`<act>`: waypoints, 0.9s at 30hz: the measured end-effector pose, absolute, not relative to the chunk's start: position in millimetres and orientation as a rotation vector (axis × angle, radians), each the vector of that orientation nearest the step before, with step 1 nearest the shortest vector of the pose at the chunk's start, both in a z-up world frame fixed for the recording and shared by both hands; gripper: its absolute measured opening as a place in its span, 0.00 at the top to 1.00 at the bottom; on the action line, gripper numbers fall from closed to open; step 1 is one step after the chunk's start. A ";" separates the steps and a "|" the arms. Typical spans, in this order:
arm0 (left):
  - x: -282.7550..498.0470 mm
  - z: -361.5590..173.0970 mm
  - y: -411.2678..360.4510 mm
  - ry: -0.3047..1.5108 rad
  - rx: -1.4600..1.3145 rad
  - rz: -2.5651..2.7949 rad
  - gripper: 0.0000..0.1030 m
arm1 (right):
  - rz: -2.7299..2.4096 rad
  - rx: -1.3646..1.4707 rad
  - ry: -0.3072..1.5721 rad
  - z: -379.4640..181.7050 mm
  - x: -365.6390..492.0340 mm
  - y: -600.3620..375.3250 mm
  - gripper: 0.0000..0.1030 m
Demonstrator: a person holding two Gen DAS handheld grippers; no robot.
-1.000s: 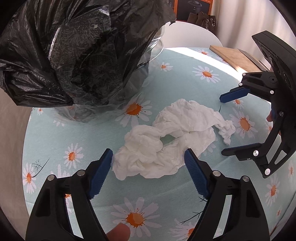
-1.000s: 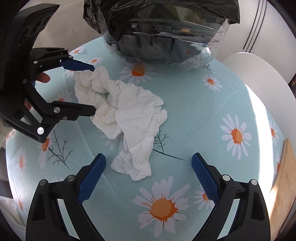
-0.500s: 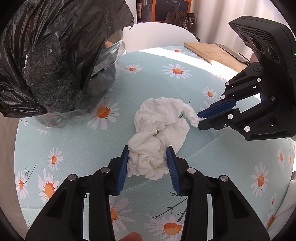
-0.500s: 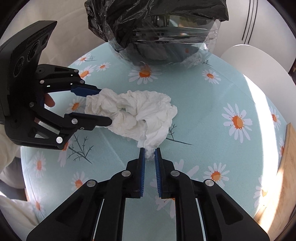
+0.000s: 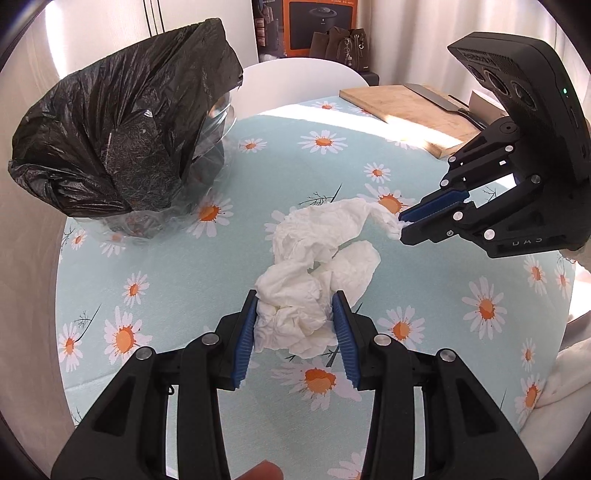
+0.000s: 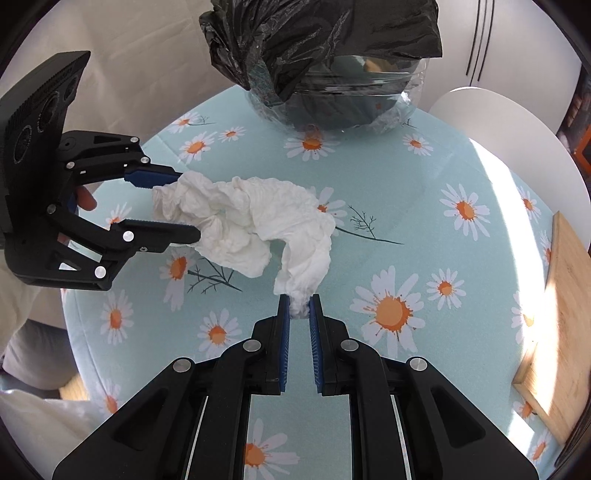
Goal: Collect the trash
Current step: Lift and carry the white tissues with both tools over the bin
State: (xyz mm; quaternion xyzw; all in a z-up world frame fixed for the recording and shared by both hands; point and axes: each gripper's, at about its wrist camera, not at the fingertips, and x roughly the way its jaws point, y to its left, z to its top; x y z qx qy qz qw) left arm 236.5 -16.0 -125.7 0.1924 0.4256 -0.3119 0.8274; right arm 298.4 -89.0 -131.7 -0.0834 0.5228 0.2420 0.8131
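My left gripper point(image 5: 293, 325) clamps the tissue's point(image 5: 317, 266) thick end and my right gripper point(image 6: 299, 308) pinches its tail, just above the desk point(image 5: 184, 266). Pickup step; next I carry it into the bag point(image 5: 122, 136).

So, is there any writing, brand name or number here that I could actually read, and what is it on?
No text here reads clearly.
Orange and black box behind the table: small print, too blurred to read.
Body of the right claw: a few faint raised letters, not legible.
Tablecloth, black bag, tissue, wooden board: no writing visible.
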 end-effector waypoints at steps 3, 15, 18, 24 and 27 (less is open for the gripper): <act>222.3 -115.7 -10.7 0.887 0.424 -0.669 0.60 | 0.509 -0.175 1.089 -121.7 284.8 -82.0 0.90; 182.7 -80.5 11.4 0.825 0.469 -0.669 0.60 | 0.458 -0.159 0.970 -79.3 243.6 -68.0 0.90; 180.0 -67.8 15.4 0.806 0.492 -0.653 0.60 | 0.459 -0.161 0.934 -67.1 239.3 -66.0 0.90; 181.1 -35.5 19.9 0.778 0.529 -0.612 0.60 | 0.484 -0.139 0.871 -39.1 244.4 -60.9 0.90; 183.9 -16.7 19.2 0.754 0.561 -0.601 0.60 | 0.492 -0.131 0.836 -24.4 252.7 -58.5 0.90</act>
